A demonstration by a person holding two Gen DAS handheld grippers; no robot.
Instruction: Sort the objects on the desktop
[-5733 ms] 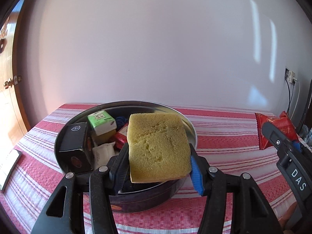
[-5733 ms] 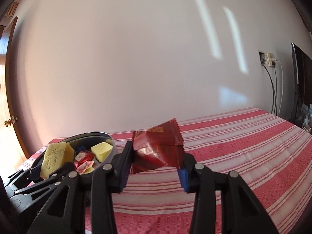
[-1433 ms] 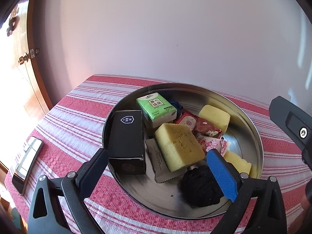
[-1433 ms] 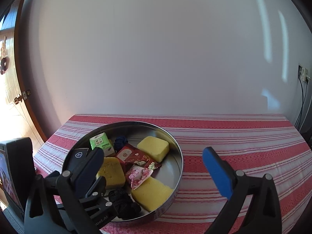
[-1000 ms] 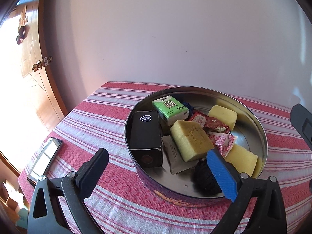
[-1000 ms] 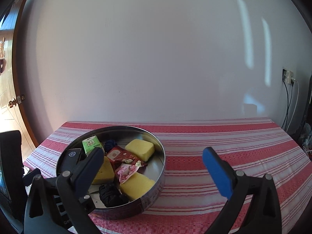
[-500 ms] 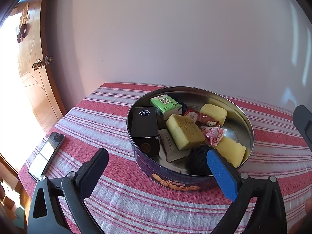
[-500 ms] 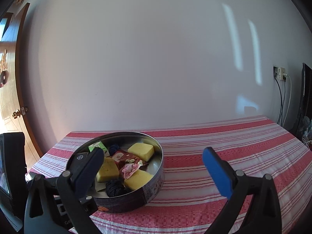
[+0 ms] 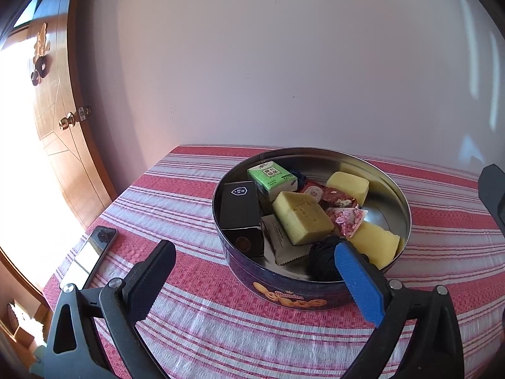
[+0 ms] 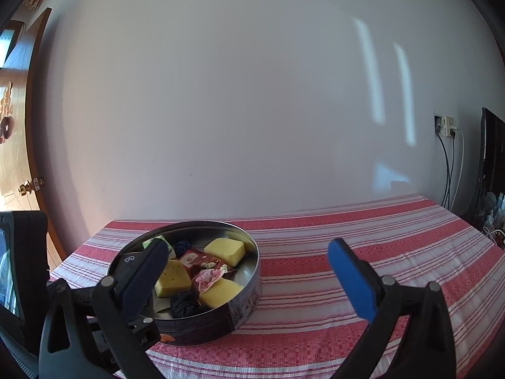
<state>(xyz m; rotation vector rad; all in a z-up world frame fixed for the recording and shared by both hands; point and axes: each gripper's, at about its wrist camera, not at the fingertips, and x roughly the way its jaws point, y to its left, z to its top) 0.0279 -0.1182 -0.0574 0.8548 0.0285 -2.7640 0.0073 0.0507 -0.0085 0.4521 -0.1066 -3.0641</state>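
A home: wooden door (image 9: pixel 53 120), striped tablecloth (image 9: pixel 176 195).

Striped cloth (image 10: pixel 363 230) right of the crowded tin (image 10: pixel 249 287) lies open

Sponges (image 9: pixel 301 216) in tin (image 9: pixel 399 189) — phone (image 9: pixel 90 254) left

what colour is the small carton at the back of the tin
Green with a white end, the small carton sits in the tin; clearest in the left wrist view.
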